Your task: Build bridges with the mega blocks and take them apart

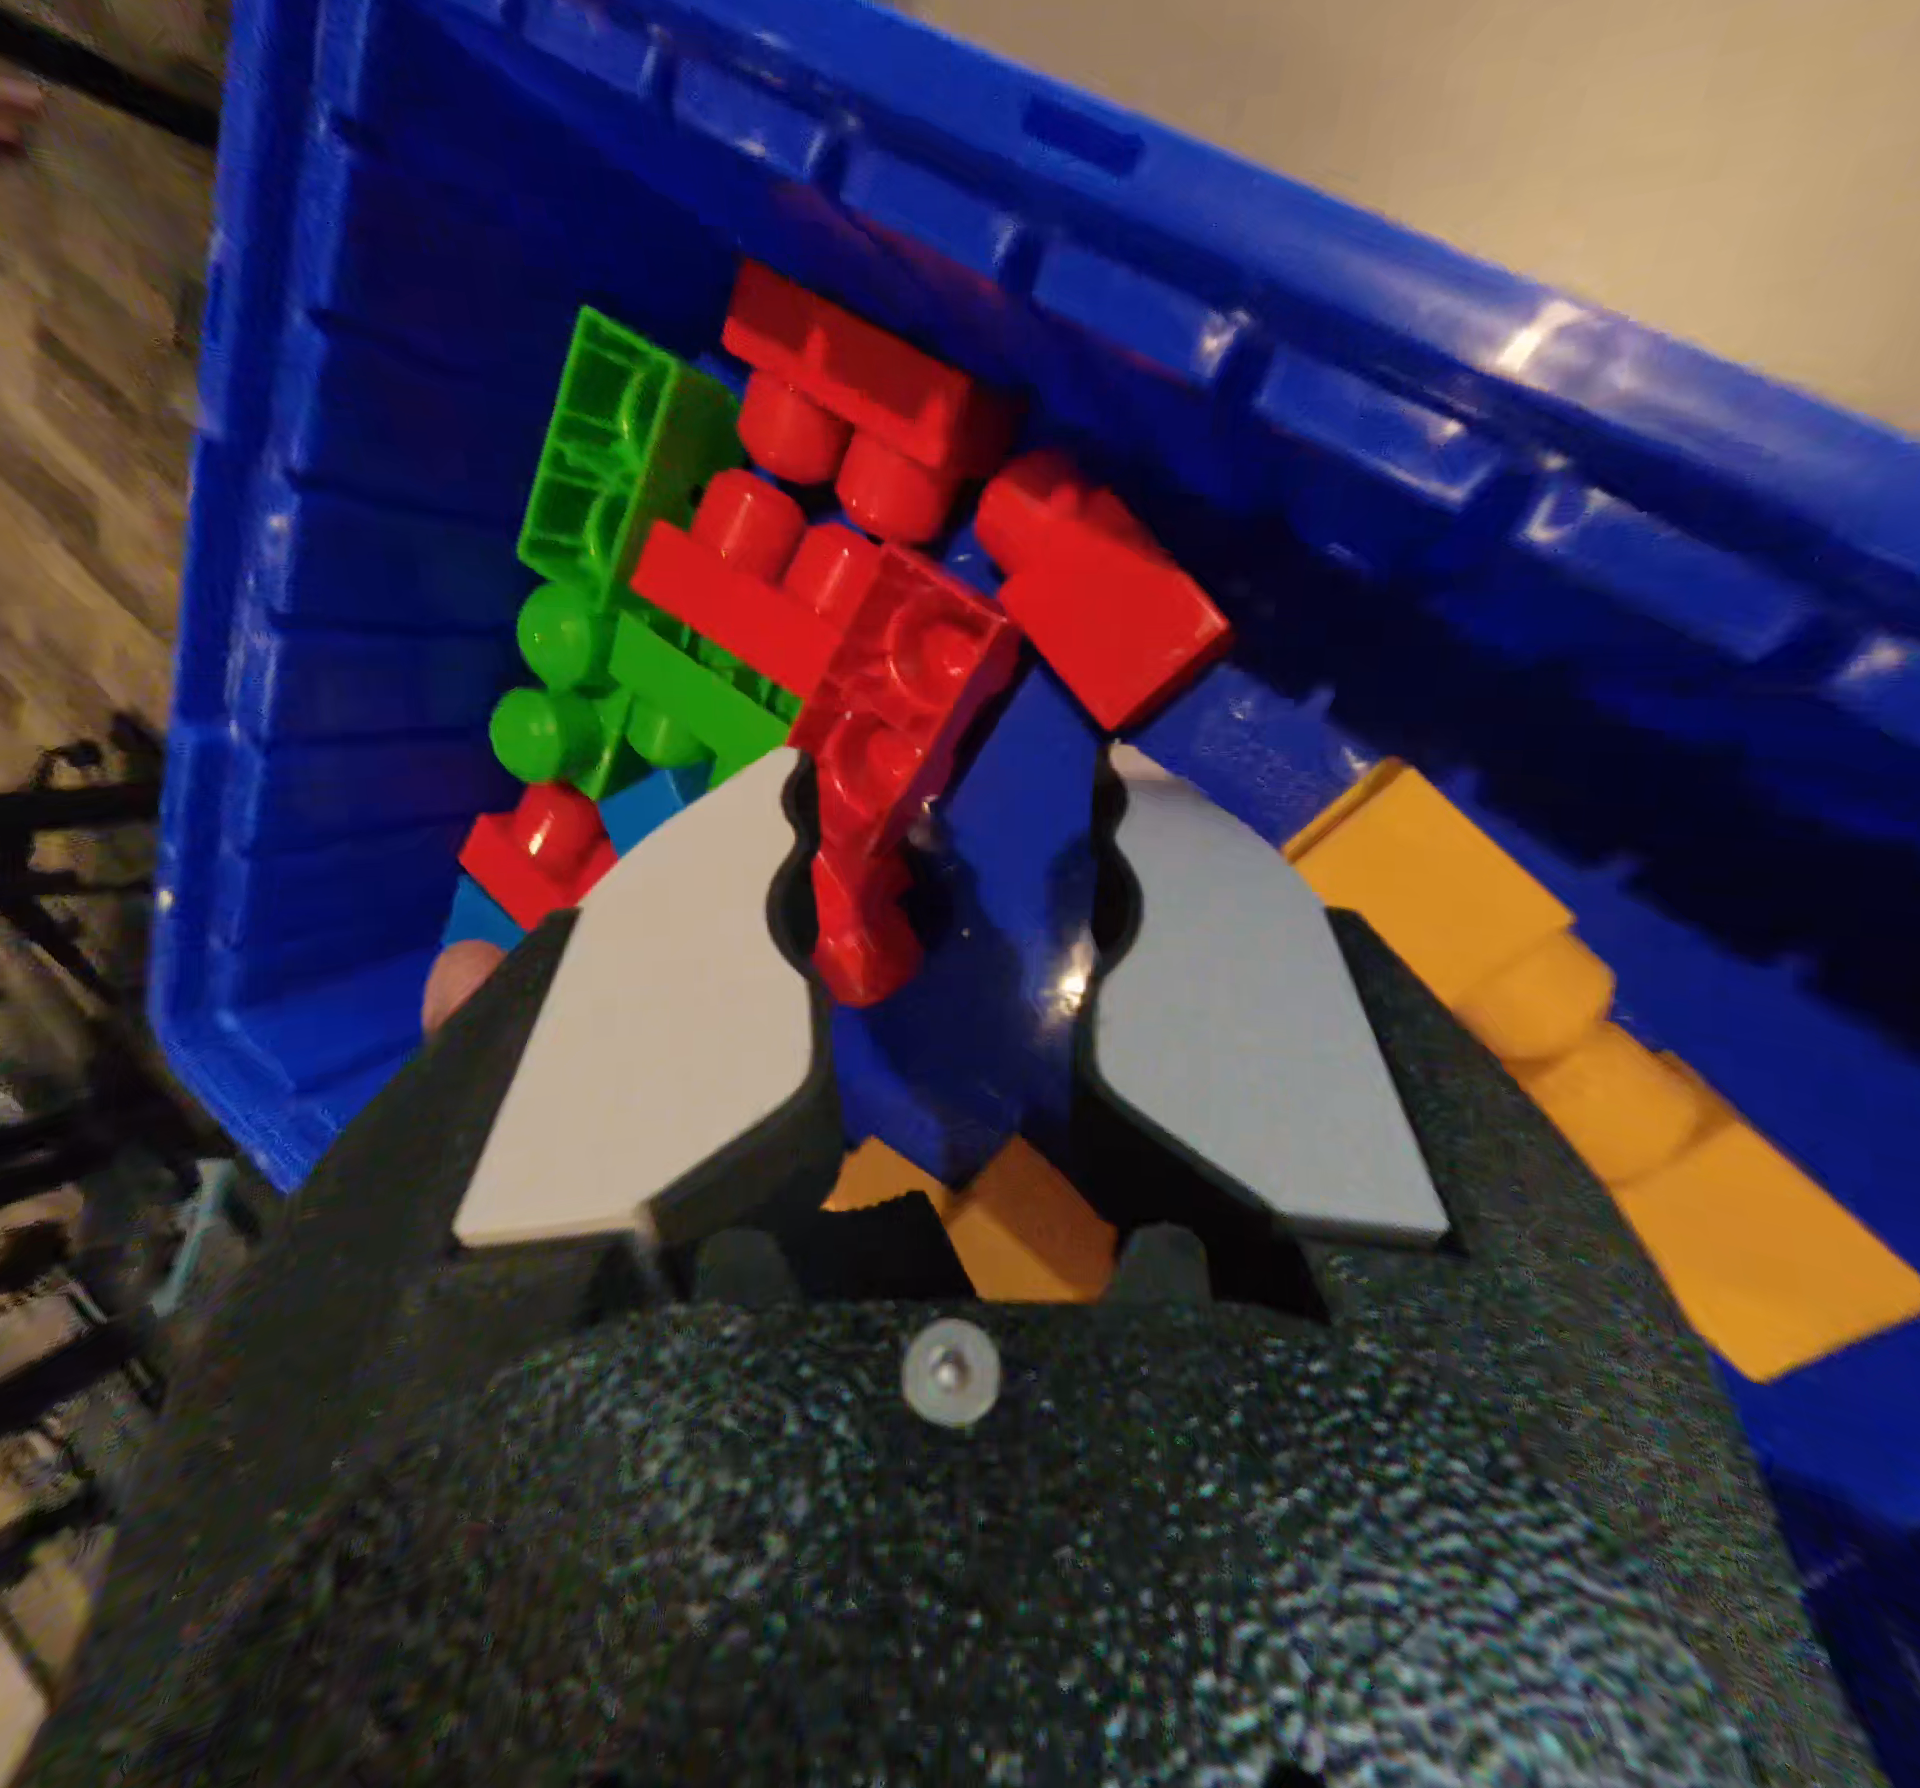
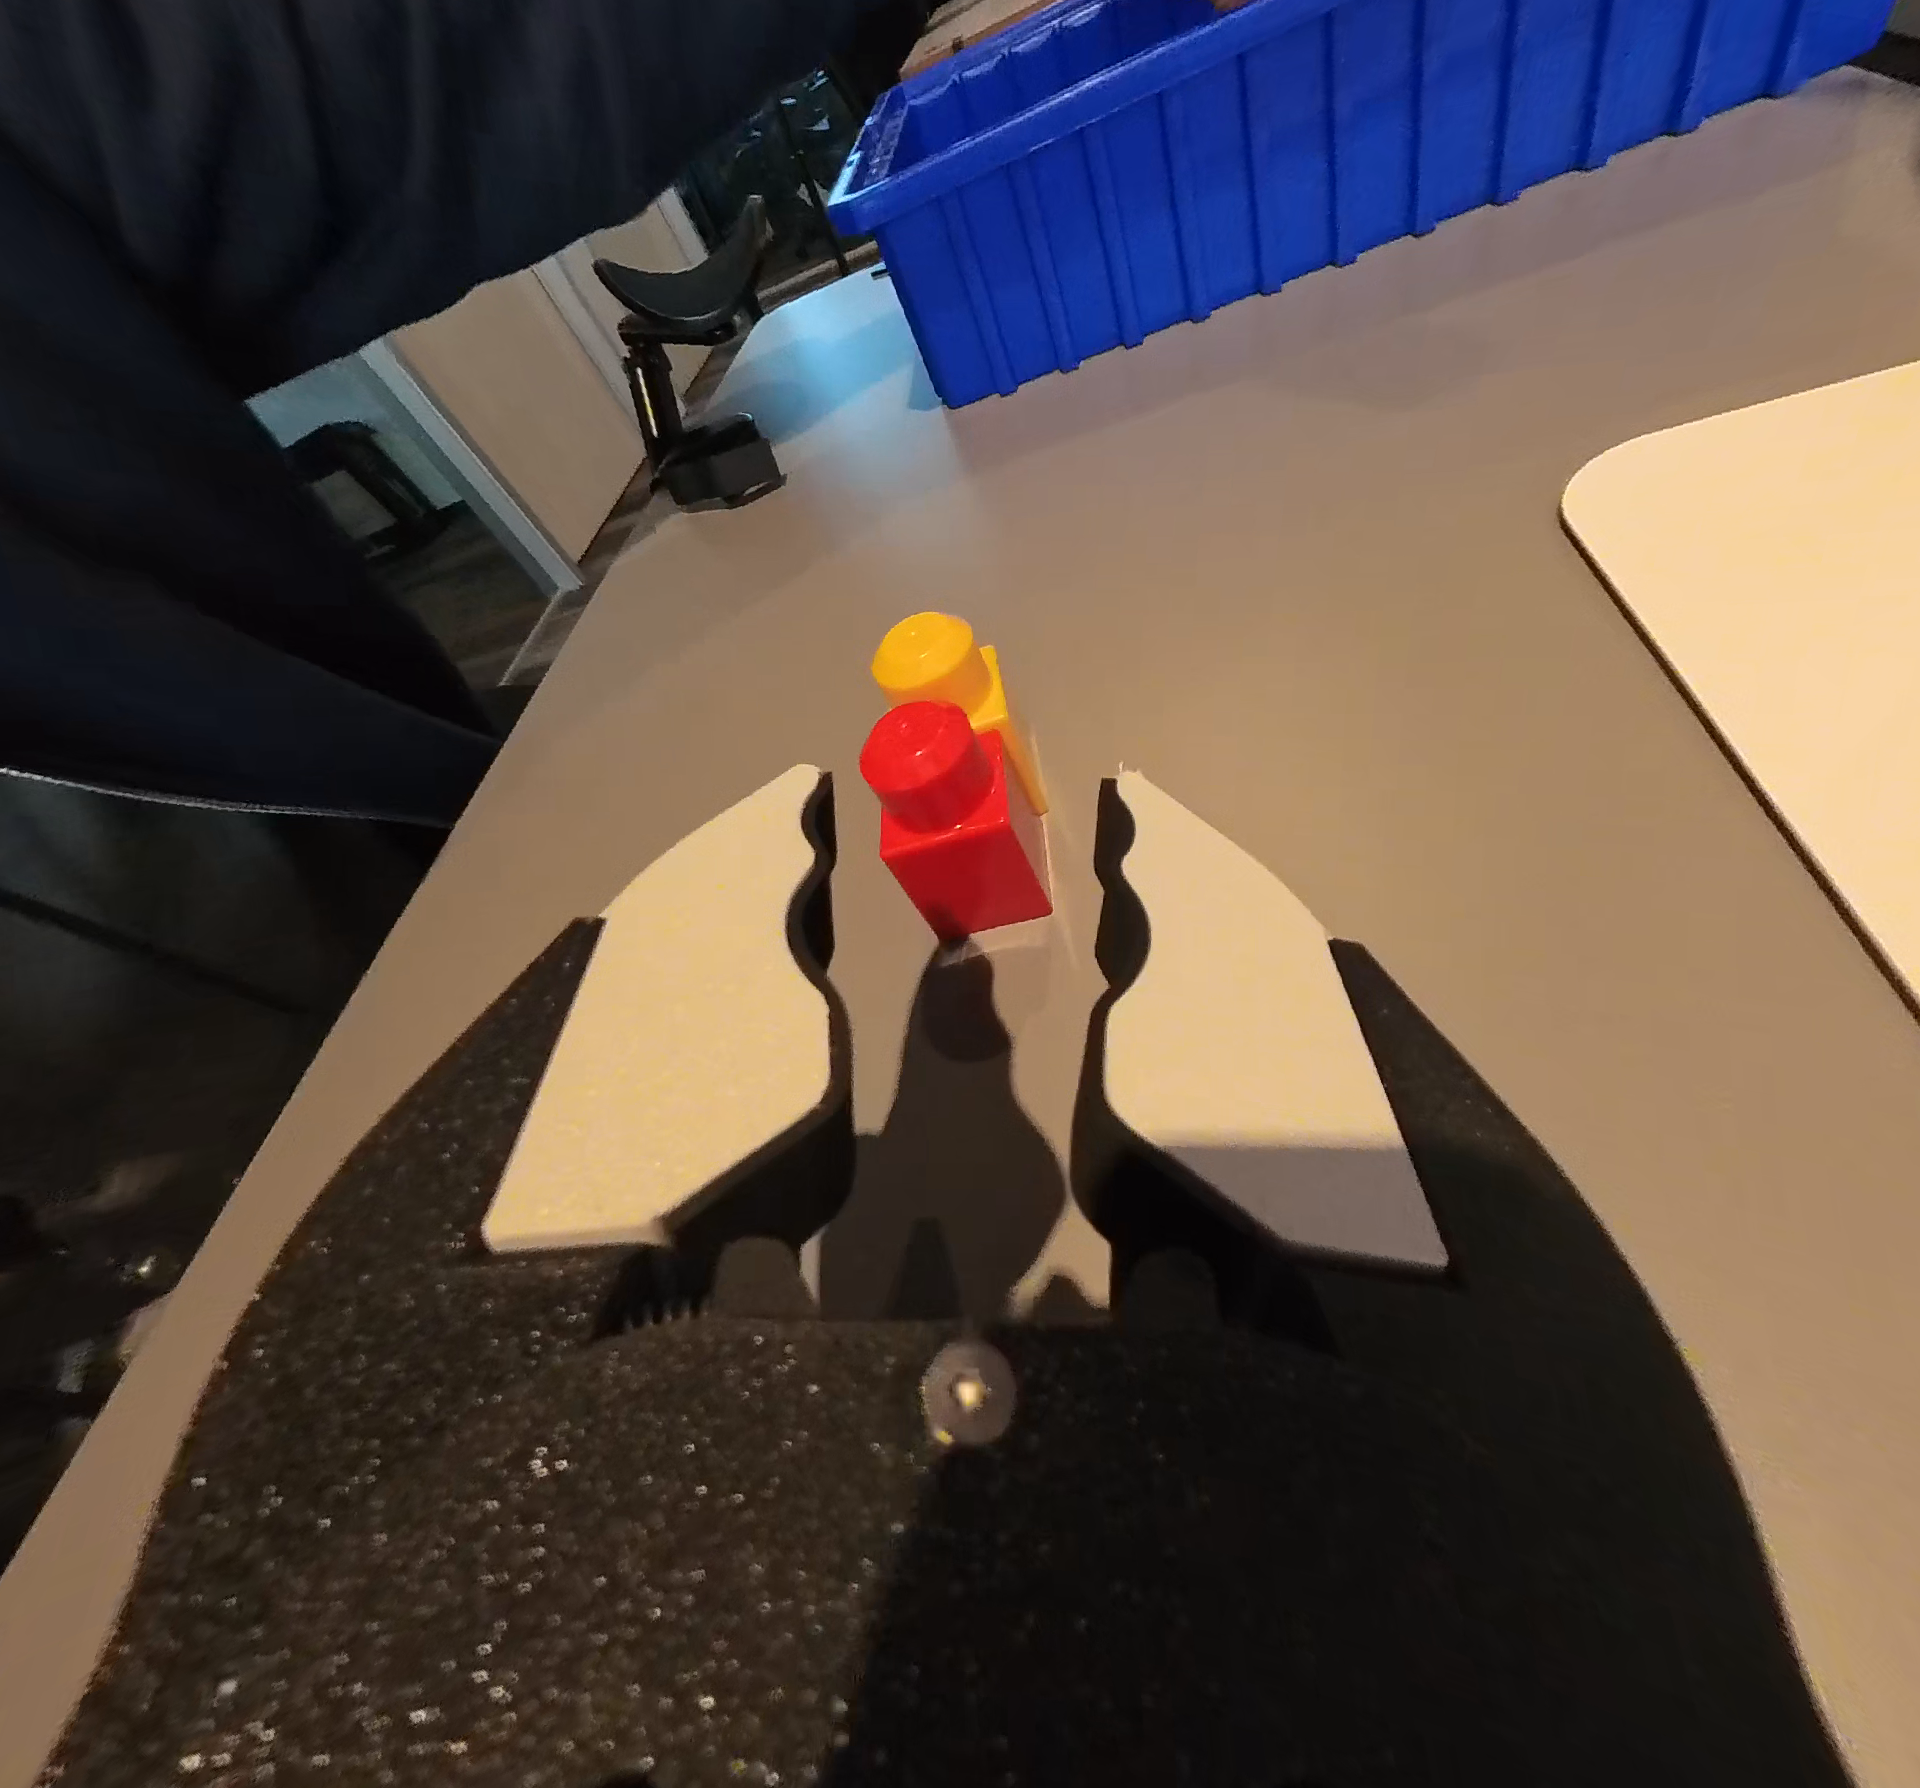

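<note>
Left gripper (image 1: 948, 803) hangs wide over blue bin (image 1: 436, 211), red block (image 1: 883, 751) at frame center. Right gripper (image 2: 966, 824), wide, brackets red single-stud block (image 2: 961, 839) mid-frame w/ yellow block (image 2: 951, 673) behind. Likely build stage: next needs closing on a block.

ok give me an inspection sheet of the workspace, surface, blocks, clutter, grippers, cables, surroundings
surface: grey table, mostly bare, with a pale mat at its right edge.
job's things: red block and yellow block stand upright side by side on the table; blue bin holds loose red blocks, green blocks and orange blocks.
clutter: nothing seen.
grippers: left gripper open over the bin, its tips near a red block; right gripper open, low over the table, the red block between its tips.
cables: nothing seen.
surroundings: person's dark sleeve reaching to the bin; black stand beyond the table edge.
</note>
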Demonstrator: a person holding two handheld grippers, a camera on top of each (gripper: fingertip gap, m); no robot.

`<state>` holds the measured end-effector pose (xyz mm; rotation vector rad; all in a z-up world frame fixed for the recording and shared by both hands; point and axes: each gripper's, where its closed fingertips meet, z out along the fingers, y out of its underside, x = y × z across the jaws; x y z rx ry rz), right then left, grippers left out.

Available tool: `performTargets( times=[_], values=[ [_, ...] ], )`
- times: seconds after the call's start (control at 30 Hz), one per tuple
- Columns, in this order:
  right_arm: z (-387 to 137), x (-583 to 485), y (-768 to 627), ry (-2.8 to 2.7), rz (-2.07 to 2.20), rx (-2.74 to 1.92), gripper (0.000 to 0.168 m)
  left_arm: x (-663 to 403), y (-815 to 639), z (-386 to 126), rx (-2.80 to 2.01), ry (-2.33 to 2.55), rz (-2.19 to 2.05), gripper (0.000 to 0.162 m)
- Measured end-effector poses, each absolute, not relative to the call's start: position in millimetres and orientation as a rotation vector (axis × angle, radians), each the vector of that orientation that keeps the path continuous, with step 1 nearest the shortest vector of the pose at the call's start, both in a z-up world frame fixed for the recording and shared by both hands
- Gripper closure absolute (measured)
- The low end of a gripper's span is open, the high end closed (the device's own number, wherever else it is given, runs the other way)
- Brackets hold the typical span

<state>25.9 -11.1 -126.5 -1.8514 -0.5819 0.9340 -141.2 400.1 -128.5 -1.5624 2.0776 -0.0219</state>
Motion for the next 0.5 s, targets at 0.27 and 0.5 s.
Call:
performTargets(
  times=[0.27, 0.5],
  values=[
    [-128, 27, -9, -0.561, 0.983, -1.866, 0.122, -125, 416, -146, -1.496, 2.26, -0.011, 0.109],
    [-128, 26, -9, -0.56, 0.997, -1.872, 0.124, -131, 425, -169, -1.515, 2.373, 0.052, 0.107]
  ],
)
